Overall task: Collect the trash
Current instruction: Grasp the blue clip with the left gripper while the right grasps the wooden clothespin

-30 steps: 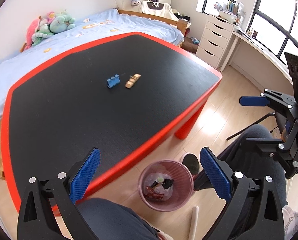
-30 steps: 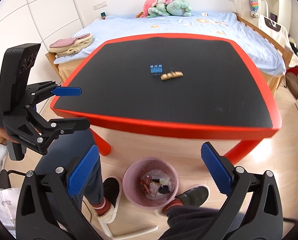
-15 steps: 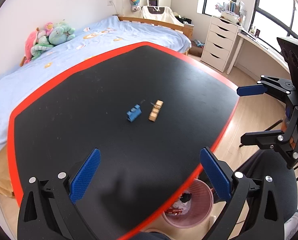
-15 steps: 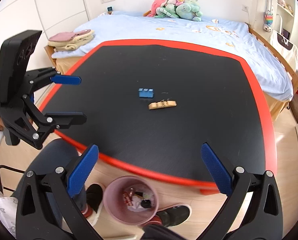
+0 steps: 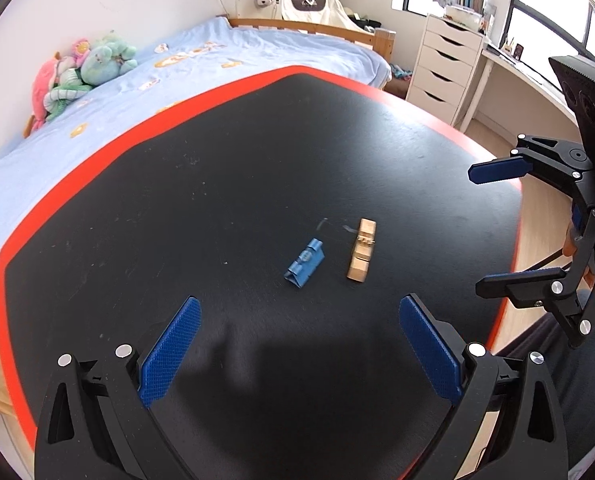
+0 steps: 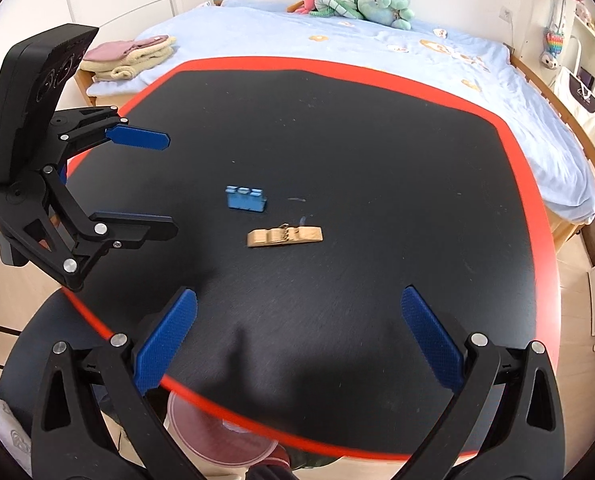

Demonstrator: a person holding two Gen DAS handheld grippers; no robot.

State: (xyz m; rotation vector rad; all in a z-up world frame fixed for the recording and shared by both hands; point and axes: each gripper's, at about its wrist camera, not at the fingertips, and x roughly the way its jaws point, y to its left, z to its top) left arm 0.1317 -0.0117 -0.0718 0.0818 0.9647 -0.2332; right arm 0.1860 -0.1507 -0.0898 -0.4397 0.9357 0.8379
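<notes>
My left gripper [image 5: 299,350] hangs over the near edge of the table [image 5: 137,208], its blue-padded fingers spread wide and holding nothing. My right gripper [image 6: 297,340] hangs alongside it, equally wide open and empty, and shows at the right of the left view [image 5: 497,224]. In the right view the left gripper [image 6: 153,184] appears at the left.

Two scraps lie near the middle of the black, red-rimmed tabletop, beyond both sets of fingers. The blue piece [image 5: 304,257] is a small blocky bit of plastic with paler studs along its top, seen in the right view [image 6: 246,199] as a short rectangular block. Just beside it, apart from it, lies the clothespin [image 5: 361,249], a pale wooden peg with a small metal spring at its middle; in the right view [image 6: 284,236] it lies flat, nearer than the blue piece and slightly right.

The pink bin [image 6: 217,440] shows partly under the table's near edge. A bed [image 6: 377,44] with soft toys [image 6: 357,0] stands beyond the far side.
</notes>
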